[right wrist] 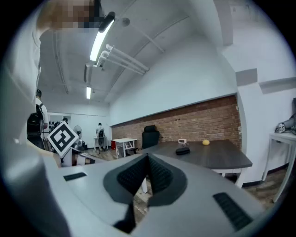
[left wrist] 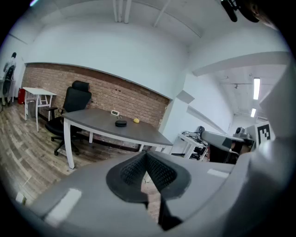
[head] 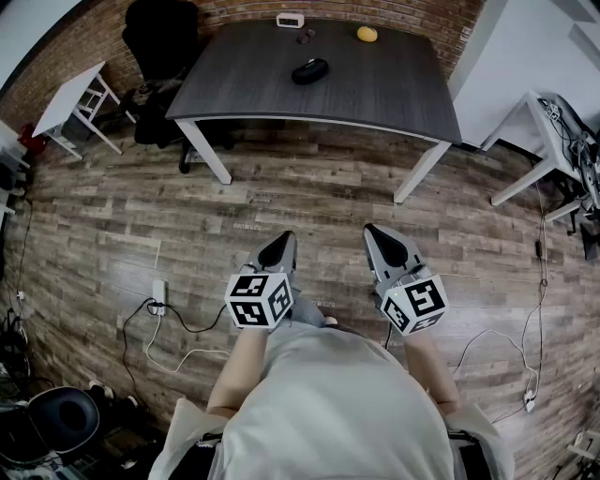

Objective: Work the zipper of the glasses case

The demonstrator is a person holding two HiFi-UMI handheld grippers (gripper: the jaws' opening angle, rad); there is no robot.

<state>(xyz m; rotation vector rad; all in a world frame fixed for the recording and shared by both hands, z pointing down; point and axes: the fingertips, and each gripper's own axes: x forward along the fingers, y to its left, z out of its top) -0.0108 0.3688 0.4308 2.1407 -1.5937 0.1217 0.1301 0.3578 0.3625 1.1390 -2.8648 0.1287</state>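
- The glasses case (head: 309, 70) lies on the dark table (head: 394, 94), toward its far side, well apart from both grippers. It is a small, dark, oval thing lying flat.
- Near it on the table are a small white device (head: 290, 20) at the far edge and a round yellow thing (head: 367, 34) off to the right. Neither touches the case.
- The left gripper (head: 281, 246) has its 2 jaws pressed together with nothing between them. Its own view shows the ribbed pads meeting at the tips.
- The right gripper (head: 379, 238) is likewise clenched on nothing, its pads closed tip to tip.
- Both grippers hang over the wooden floor (head: 309, 197) in front of the person, short of the table, so the task itself looks not yet begun.
- Handling, as a judgement: the case is probably light, with a fairly stiff shell under a fabric or smooth skin, so it will likely slide on the tabletop as soon as the zipper is tugged.
- The sensible hold is 2-handed: 1 gripper pinning the body across its narrow width, the other pinching the zipper pull.
- The pull is too small to make out from here, so which end it sits at cannot be told.
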